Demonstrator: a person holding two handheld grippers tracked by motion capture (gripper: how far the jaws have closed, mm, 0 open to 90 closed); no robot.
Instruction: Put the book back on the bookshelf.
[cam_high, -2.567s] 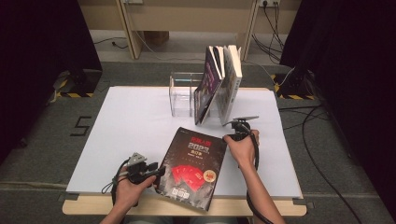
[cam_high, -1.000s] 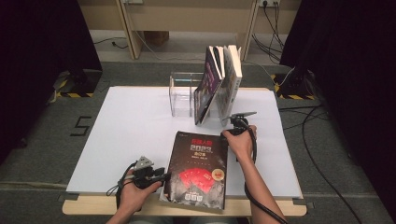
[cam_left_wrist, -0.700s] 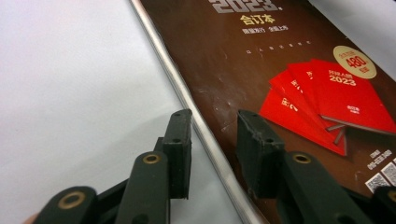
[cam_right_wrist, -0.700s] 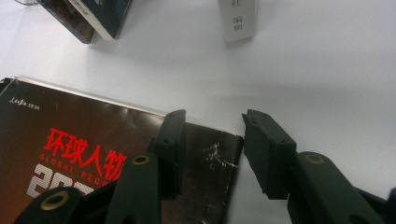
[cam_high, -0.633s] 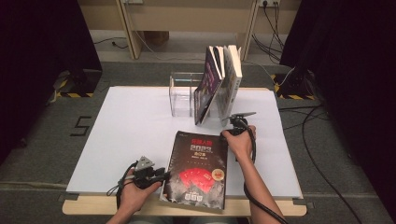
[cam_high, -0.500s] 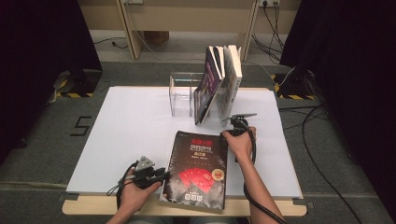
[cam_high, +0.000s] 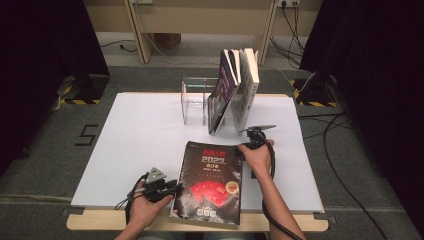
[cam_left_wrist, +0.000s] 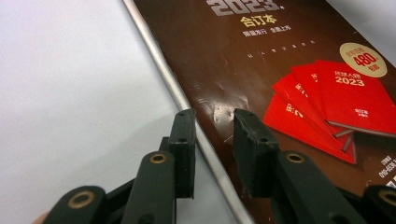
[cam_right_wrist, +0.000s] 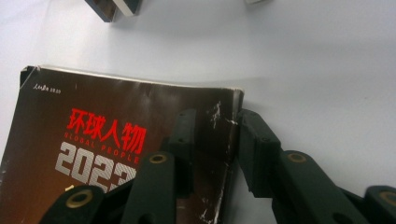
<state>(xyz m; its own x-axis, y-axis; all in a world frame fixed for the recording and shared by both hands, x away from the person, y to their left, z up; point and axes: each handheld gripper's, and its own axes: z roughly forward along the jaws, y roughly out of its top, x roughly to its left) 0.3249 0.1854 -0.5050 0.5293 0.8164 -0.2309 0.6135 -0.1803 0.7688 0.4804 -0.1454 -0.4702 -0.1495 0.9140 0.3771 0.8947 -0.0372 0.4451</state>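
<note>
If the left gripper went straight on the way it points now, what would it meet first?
Probably the dark book: the left gripper already straddles its left edge, one jaw over the cover, one over the white table.

Book (cam_high: 210, 184) swung from tilted to square with counter edge, shifted toward lower centre of frame. Left gripper (cam_high: 172, 188) jaws just closing across book's left edge; right gripper (cam_high: 248, 141) jaws just closing astride its upper right corner.

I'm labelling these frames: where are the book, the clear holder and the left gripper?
book (cam_high: 210, 180): high view, middle of cover.
clear holder (cam_high: 194, 102): high view, front wall.
left gripper (cam_left_wrist: 212, 135): left gripper view, midway between fingertips.
</note>
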